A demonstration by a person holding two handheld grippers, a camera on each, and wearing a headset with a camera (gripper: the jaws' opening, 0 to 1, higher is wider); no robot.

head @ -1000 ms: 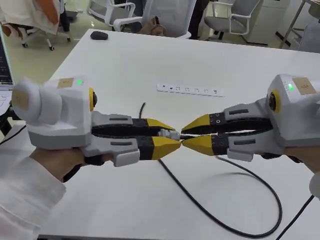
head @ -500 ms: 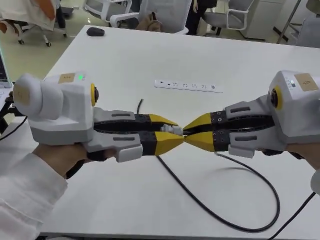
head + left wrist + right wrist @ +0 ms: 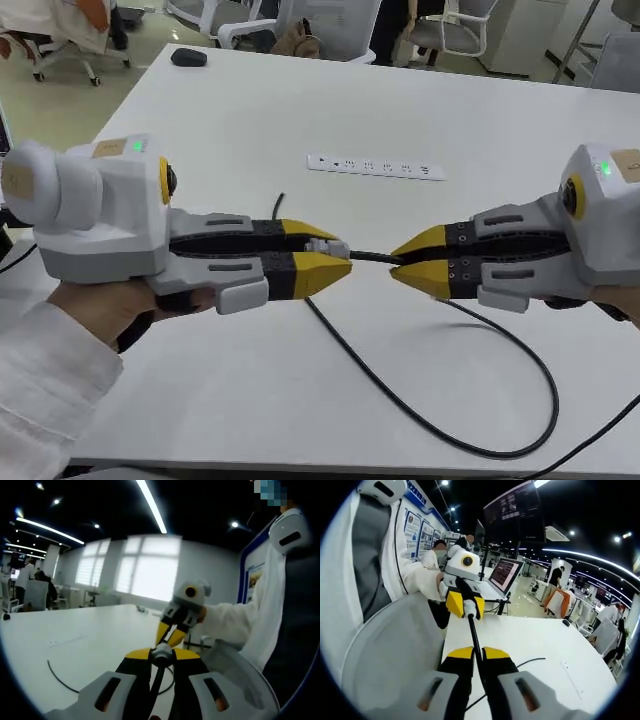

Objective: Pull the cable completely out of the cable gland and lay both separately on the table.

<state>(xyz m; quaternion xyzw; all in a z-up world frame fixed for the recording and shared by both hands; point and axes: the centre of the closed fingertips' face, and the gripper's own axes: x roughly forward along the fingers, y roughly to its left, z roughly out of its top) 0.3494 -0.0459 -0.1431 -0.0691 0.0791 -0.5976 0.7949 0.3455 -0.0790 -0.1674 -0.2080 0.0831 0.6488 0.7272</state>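
On the near side of the power strip [image 3: 375,168], above the tabletop [image 3: 250,120], the left tongs [image 3: 343,253] grip the cable gland [image 3: 333,247]. The right tongs [image 3: 398,262] pinch the cable [image 3: 372,257] just beside it. A hard tug could make the cable slip through that pinch, or twist the gland loose.

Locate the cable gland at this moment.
In the head view, the cable gland sits clamped in the left claw, the cable running across to the right claw.

Power strip [image 3: 375,168], mouse [image 3: 188,58], chairs [image 3: 330,25]
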